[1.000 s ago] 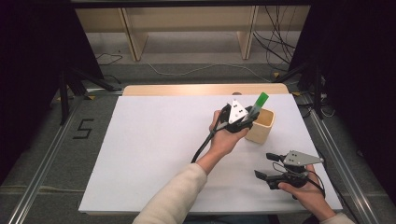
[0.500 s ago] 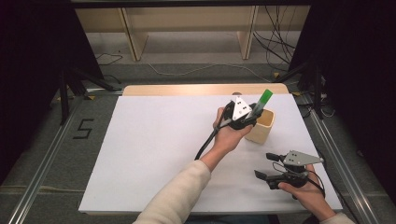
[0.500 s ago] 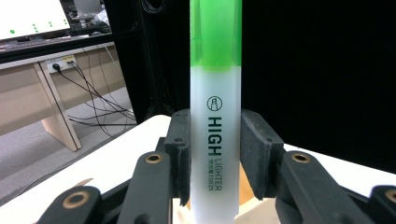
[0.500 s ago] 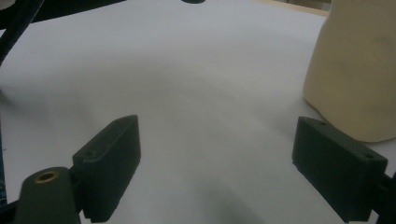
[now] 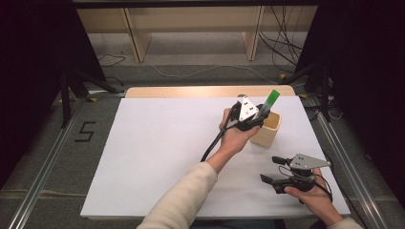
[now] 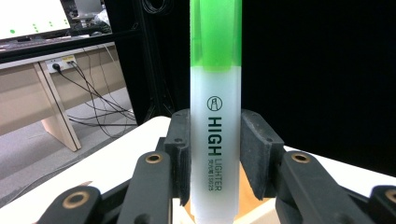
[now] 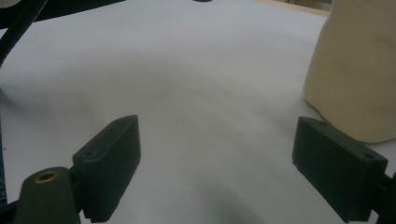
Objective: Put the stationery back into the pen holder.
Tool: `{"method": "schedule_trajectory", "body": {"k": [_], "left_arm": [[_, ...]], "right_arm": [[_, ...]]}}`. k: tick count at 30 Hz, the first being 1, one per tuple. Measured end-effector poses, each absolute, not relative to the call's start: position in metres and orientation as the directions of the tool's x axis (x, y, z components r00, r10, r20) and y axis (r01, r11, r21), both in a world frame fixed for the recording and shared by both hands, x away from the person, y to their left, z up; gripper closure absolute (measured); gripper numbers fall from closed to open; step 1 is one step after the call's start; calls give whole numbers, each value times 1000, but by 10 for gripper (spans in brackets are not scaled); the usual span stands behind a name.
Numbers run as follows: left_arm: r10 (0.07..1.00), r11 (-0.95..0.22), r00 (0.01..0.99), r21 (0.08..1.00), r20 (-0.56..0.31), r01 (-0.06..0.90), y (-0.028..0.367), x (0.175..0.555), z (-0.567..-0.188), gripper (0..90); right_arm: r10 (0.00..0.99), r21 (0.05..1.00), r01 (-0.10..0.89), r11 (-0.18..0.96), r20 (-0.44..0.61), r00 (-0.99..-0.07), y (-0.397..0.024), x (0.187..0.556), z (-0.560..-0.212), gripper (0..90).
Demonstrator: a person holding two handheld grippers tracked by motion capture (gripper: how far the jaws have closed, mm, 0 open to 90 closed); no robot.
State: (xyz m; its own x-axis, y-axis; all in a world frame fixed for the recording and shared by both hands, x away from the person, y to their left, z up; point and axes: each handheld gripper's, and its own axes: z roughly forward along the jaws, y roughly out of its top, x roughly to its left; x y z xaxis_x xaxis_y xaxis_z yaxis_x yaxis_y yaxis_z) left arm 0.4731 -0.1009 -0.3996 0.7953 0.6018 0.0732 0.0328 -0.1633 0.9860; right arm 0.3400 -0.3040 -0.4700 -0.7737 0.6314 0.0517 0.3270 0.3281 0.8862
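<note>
High view: white table [image 5: 157, 157], left gripper [image 5: 253, 118] jaws clamping highlighter [image 5: 268, 103], seemingly over cup [image 5: 267, 131]; right gripper [image 5: 277, 171] jaws apart.

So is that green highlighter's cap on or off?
On. The green cap sits over the highlighter, which the left gripper clamps above the wooden cup.

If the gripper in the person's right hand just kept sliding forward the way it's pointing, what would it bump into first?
Probably nothing soon: the open right gripper faces bare white table. The beige cup stands off to one side of its line, so it would likely pass beside it, though depth is hard to judge.
</note>
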Motion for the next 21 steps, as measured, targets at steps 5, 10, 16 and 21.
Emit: {"method": "schedule_trajectory", "body": {"k": [5, 10, 16, 21], "left_arm": [[600, -167, 796, 986, 78, 29, -104, 474, -399, 663], [594, -166, 801, 986, 77, 29, -108, 474, -399, 663], [590, -165, 804, 986, 75, 29, -112, 475, -399, 663], [587, -165, 806, 986, 73, 32, -114, 476, -399, 663]], "right_arm": [[630, 886, 326, 329, 51, -775, -304, 340, -470, 160], [631, 886, 327, 329, 51, -774, -304, 340, -470, 161], [630, 886, 327, 329, 52, -775, -304, 340, -470, 160], [630, 886, 327, 329, 52, -775, -304, 340, -470, 161]]}}
